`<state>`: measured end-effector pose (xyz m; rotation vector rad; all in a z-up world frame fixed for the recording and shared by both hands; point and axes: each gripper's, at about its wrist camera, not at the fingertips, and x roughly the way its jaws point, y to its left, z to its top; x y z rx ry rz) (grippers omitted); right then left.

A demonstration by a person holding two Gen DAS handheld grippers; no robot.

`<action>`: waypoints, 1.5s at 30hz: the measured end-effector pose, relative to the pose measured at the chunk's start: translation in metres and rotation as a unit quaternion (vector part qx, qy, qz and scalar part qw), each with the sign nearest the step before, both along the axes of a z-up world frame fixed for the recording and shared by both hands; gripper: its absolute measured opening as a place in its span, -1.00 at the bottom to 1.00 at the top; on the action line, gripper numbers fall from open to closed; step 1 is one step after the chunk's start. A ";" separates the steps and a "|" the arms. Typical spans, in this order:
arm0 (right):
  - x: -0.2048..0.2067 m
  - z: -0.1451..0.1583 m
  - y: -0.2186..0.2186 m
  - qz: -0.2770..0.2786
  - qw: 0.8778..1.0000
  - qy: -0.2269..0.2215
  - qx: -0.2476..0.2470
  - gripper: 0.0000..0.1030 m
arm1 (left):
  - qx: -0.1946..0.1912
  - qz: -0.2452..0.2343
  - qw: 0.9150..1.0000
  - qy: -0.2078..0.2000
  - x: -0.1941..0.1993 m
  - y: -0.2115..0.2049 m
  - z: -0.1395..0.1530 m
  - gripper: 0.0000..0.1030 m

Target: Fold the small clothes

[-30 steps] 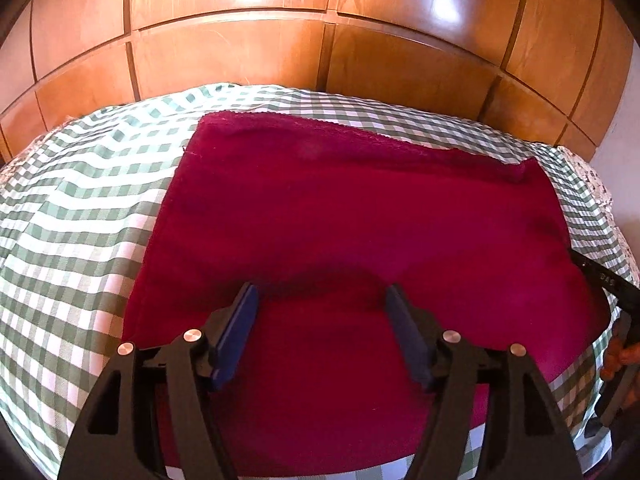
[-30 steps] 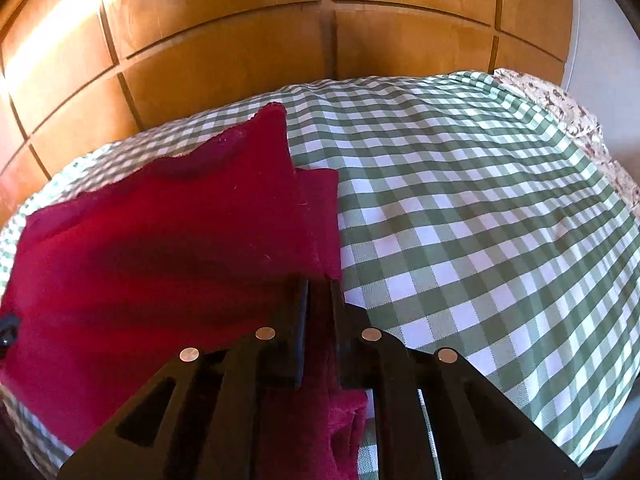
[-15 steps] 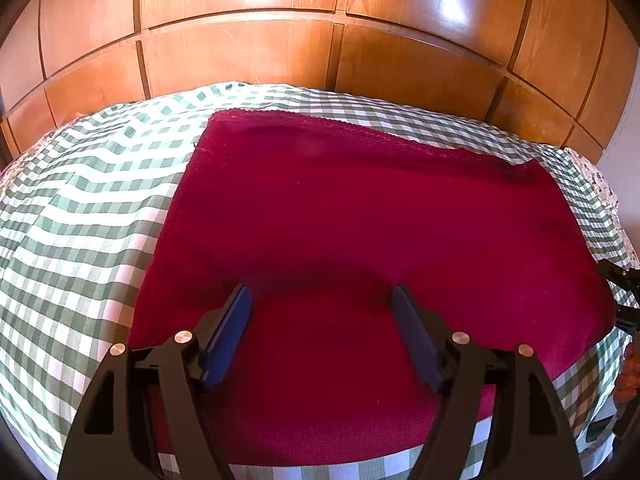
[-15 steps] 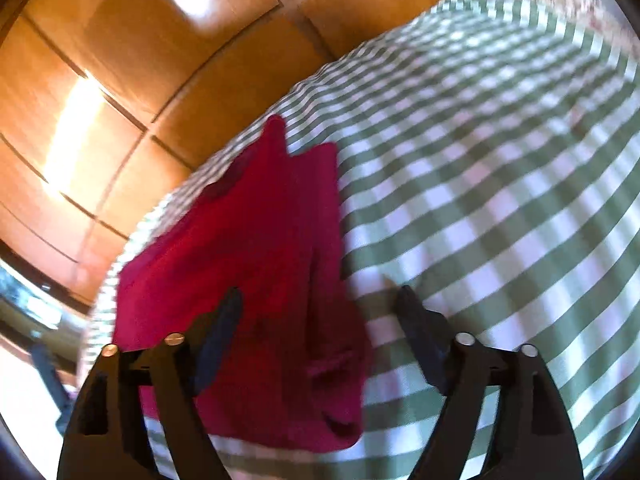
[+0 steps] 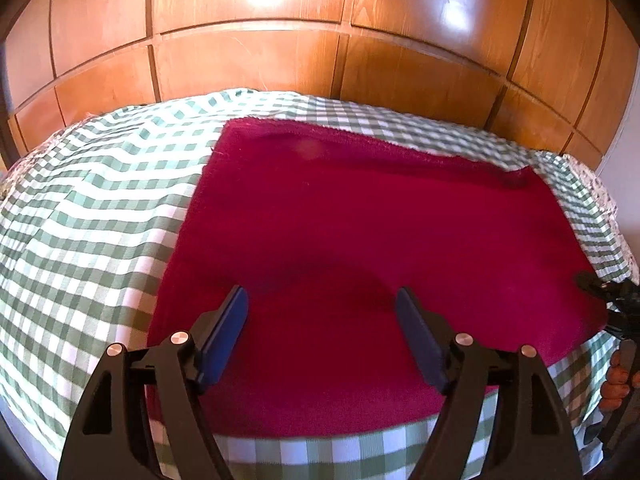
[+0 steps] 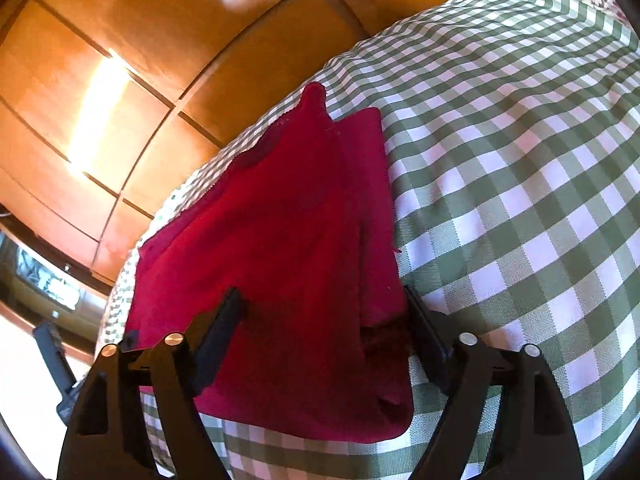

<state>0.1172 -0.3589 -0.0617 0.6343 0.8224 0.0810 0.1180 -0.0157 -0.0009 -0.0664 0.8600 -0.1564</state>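
**A:** Where does the red cloth (image 5: 360, 248) lie, and which way does it run?

**B:** Flat on the green-checked bedcover (image 5: 88, 216), towards the wooden panelled wall (image 5: 248, 64); in the left wrist view its long axis runs side to side, the far edge slanting down towards the right; the near edge curves along just short of the bedcover's front border; it lies as a broad rectangle, smooth apart from a shallow crease near the middle.

**A:** And from the other side?

**B:** In the right wrist view the red cloth (image 6: 280, 248) stretches away from the camera towards the wall; its right side shows two layers, an upper one whose far corner stands up in a small peak and a lower strip showing beside it; the near right corner is bunched into a dark fold.

**A:** The left gripper (image 5: 322, 334)?

**B:** Fingers spread wide, nothing between them; it hovers over the near part of the cloth; I cannot tell whether the tips touch the fabric.

**A:** The right gripper (image 6: 324, 328)?

**B:** Also spread wide, pinching nothing; its fingers straddle the cloth's near right corner, the right one at the bunched fold where cloth meets bedcover; in the left view it appears at the far right edge, beside the cloth's right end.

**A:** Any containers?

**B:** None that I can make out; the cloth rests on the bedcover alone.
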 end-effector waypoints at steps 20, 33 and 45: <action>0.002 0.036 0.027 0.039 0.998 -0.028 0.038 -0.41 | -0.074 -0.030 0.995 0.059 0.021 0.023 -0.015 -0.09; 0.046 0.095 0.156 0.178 0.981 -0.078 0.008 -0.43 | -0.187 -0.044 0.979 0.070 0.019 0.066 -0.009 -0.27; 0.071 0.097 0.222 0.230 0.970 -0.077 0.030 -0.45 | -0.257 -0.007 0.965 0.046 0.008 0.159 0.006 -0.27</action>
